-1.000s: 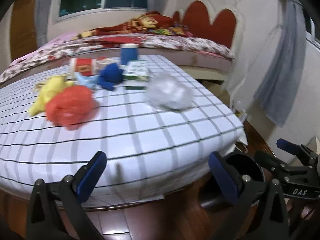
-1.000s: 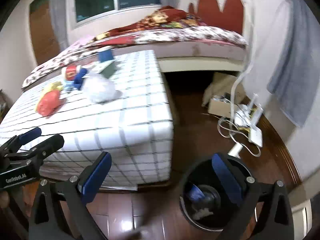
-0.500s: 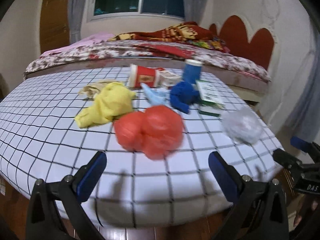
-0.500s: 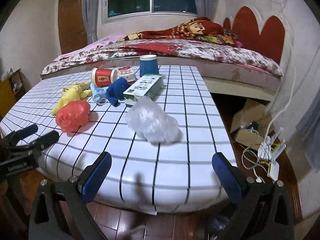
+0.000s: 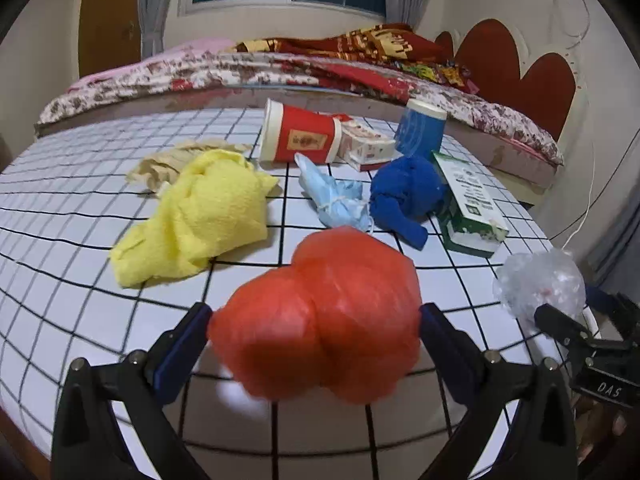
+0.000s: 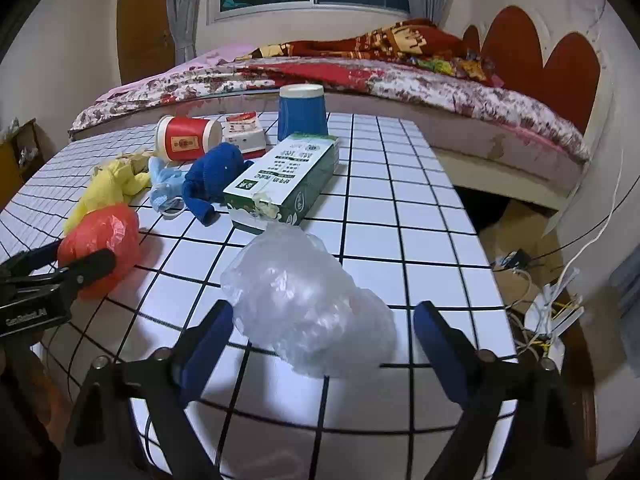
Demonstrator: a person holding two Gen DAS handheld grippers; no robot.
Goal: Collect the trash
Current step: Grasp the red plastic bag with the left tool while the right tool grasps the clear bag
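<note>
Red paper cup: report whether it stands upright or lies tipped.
Tipped. The red paper cup lies on its side on the checked table, white rim facing left.

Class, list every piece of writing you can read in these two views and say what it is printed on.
"DAS": on the right tool's body.
"GenRobot.AI", small and blurred, uncertain: on the left tool's body.
Green carton: print too small to read.
Red paper cup: label unreadable.
Small red-and-white box: print unreadable.
</note>
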